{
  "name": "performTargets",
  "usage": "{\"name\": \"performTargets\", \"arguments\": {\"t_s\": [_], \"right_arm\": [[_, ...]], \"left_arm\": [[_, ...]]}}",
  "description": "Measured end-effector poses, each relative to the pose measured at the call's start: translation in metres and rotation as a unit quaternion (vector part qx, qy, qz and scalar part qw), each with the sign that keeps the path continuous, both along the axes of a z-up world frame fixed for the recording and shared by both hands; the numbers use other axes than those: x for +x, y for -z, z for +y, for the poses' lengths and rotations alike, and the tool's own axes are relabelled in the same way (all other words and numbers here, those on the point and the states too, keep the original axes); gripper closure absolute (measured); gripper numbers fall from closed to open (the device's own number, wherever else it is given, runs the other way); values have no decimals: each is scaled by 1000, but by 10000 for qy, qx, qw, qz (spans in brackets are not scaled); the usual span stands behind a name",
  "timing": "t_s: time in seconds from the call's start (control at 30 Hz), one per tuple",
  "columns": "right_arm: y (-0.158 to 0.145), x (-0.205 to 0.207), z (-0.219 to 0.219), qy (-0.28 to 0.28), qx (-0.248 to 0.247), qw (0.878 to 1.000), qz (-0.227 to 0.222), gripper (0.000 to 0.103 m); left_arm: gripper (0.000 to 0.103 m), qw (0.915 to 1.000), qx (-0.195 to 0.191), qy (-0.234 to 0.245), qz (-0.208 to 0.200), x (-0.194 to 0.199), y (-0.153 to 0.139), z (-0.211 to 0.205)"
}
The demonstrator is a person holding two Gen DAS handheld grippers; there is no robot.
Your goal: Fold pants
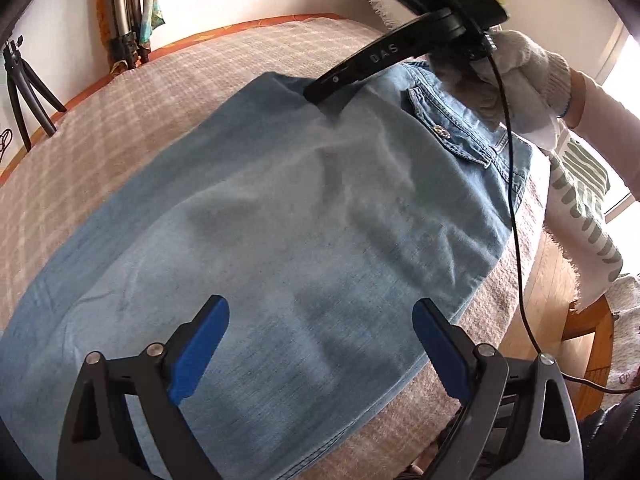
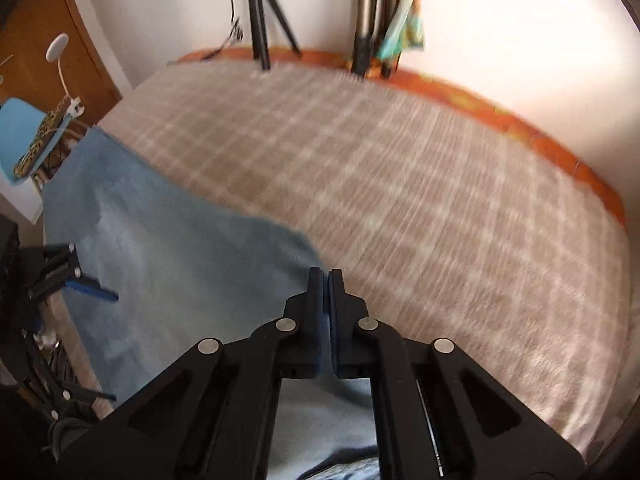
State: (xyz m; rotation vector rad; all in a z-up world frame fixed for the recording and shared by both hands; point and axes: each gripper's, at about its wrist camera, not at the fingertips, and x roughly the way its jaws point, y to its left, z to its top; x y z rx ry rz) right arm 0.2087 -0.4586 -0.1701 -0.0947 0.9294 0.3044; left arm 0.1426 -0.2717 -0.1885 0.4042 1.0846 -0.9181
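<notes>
- On the checked beige cover (image 1: 168, 92) of the bed, the blue denim pants (image 1: 280, 220) lie spread flat and fill the middle of the left wrist view.
- Their button pocket (image 1: 444, 128) shows at the upper right of that view.
- At the bottom of the same view, the left gripper (image 1: 320, 344) hovers over the denim; its blue pads (image 1: 200, 348) stand wide apart and nothing is between them.
- At the upper right, a hand in a white knit glove (image 1: 528, 80) holds the right gripper (image 2: 326, 280), whose tip meets the far edge of the pants.
- In the right wrist view, its two fingers are pressed together on a fold of the blue cloth, at the lower centre of the frame.
- Near the upper edge of that view, a black tripod (image 2: 260, 20) stands against the white wall.
</notes>
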Motion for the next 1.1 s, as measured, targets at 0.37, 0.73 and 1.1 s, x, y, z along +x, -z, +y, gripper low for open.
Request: {"name": "performTargets", "arguments": {"t_s": [0.37, 0.73, 1.1], "right_arm": [[-12, -46, -142, 1816, 808, 9800, -134, 25], [65, -102, -214, 2652, 2559, 9275, 628, 28], [25, -140, -187, 2650, 1288, 9550, 347, 92]], "left_arm": [[10, 9992, 350, 137, -91, -2, 20, -3], [10, 9996, 268, 69, -53, 0, 20, 1], [10, 9992, 382, 39, -144, 6, 23, -3]]}}
